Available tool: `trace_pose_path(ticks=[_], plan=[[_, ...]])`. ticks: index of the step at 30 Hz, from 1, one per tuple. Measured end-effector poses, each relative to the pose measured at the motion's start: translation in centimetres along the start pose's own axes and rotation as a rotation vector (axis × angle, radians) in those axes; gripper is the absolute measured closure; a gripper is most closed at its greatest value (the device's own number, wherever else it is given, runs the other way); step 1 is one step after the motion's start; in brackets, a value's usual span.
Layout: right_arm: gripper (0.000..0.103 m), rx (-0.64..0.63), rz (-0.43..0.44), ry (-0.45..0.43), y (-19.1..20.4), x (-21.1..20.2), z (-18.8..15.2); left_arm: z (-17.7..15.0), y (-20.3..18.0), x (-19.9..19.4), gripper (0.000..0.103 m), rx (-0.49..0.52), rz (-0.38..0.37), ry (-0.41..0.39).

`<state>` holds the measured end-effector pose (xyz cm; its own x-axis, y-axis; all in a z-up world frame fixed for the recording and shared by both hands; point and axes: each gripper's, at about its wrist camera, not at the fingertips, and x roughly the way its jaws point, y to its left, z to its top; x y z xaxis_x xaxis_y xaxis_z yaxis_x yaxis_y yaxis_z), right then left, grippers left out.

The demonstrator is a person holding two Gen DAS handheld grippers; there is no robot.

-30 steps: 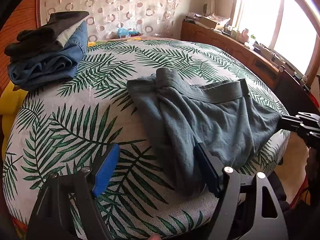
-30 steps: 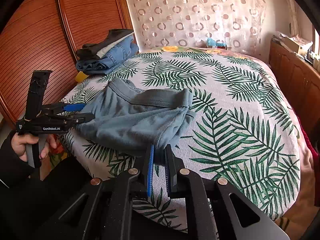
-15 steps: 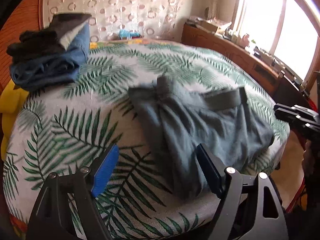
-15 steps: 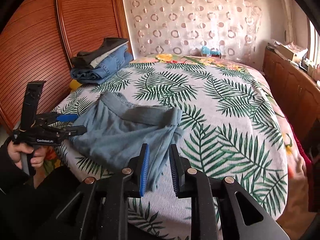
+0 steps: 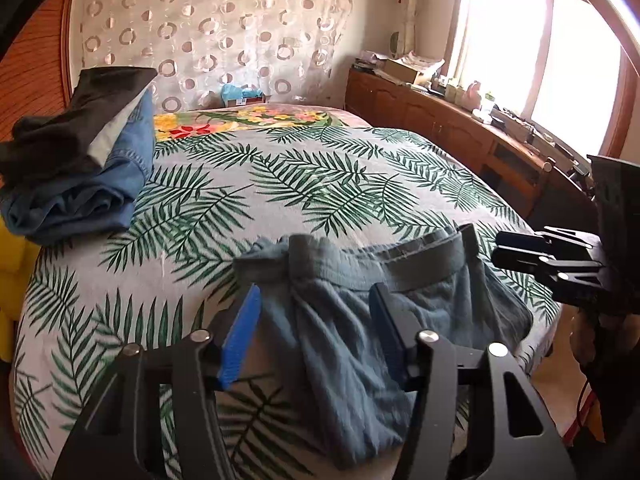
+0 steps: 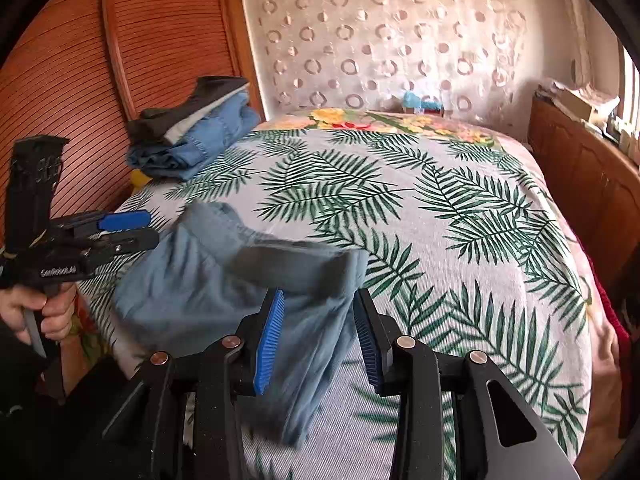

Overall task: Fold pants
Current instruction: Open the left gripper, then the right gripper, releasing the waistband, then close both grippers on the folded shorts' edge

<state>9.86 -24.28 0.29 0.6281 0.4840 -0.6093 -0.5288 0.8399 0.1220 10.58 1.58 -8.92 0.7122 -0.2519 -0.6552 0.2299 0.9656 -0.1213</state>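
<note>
**A:** Start big. Where is everything?

**B:** The bed (image 6: 460,216) fills both views, under a palm-leaf cover. At its far left corner sits a pile of folded clothes (image 5: 80,172), well apart from the work. The pants (image 5: 360,320), grey-blue, lie bunched at the near edge of the bed, right in front of the person.

**A:** Which way do they run?

**B:** The waistband (image 5: 404,264) lies crosswise on the far side, with the cloth coming back toward the near edge. One narrow fold hangs nearest, between the two tools.

**A:** And the tongs?

**B:** The left tongs (image 5: 316,336) sit over the left half of the pants, jaws apart and closing. Cloth shows between them, but I judge the pads are not pressing on it. The right tongs (image 6: 318,336) are over the right end, jaws opening, and the fold below them lies loose, so nothing is gripped.

**A:** Which one is nearer the next hold?

**B:** Both are about as close. The pants lie just ahead of and below each tool. My guess is the left takes the left end of the waistband first, since it is already closing there. The bunching could make it pick up too many layers.
</note>
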Motion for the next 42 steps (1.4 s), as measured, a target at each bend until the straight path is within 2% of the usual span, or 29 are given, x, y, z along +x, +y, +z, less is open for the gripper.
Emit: trace_pose_path(ticks=[9, 11, 13, 18, 22, 25, 28, 33, 35, 37, 38, 42], plan=[[0.067, 0.016, -0.002, 0.066, -0.6, 4.2, 2.1, 0.8, 0.0, 2.2, 0.063, 0.016, -0.01, 0.021], [0.079, 0.018, 0.008, 0.065, -0.6, 4.5, 2.3, 0.8, 0.1, 2.8, 0.063, 0.02, -0.006, 0.034], [0.092, 0.013, 0.009, 0.049, -0.6, 4.3, 2.5, 0.7, 0.2, 3.3, 0.066, 0.025, -0.002, 0.041], [0.095, -0.015, 0.027, -0.025, 0.1, 3.4, 3.4, 0.7, 0.6, 3.5, 0.081, 0.016, -0.001, 0.028], [0.096, -0.021, 0.03, -0.062, 0.2, 3.2, 4.0, 1.0, 0.9, 2.5, 0.085, -0.001, 0.002, -0.01], [0.096, -0.024, 0.023, -0.053, 0.0, 4.0, 3.9, 1.2, 1.4, 2.6, 0.085, -0.011, 0.009, -0.008], [0.096, -0.036, -0.029, 0.012, -0.1, 6.1, 3.8, 1.2, 1.8, 3.1, 0.085, -0.02, 0.006, 0.016], [0.095, -0.034, -0.026, 0.047, 0.1, 7.2, 3.9, 1.3, 2.0, 3.0, 0.084, -0.037, -0.007, 0.03], [0.095, -0.023, -0.021, 0.036, 0.2, 6.9, 4.1, 1.4, 2.0, 2.9, 0.078, -0.042, 0.001, 0.038], [0.095, -0.012, -0.019, 0.019, 0.0, 6.5, 4.3, 1.3, 1.9, 2.6, 0.06, -0.037, 0.009, 0.035], [0.094, -0.012, -0.021, 0.015, -0.1, 6.2, 4.2, 1.2, 1.9, 2.5, 0.055, -0.037, 0.013, 0.031], [0.085, -0.009, -0.041, -0.003, 0.0, 4.4, 3.5, 1.0, 2.2, 3.5, 0.053, -0.04, 0.018, 0.09]])
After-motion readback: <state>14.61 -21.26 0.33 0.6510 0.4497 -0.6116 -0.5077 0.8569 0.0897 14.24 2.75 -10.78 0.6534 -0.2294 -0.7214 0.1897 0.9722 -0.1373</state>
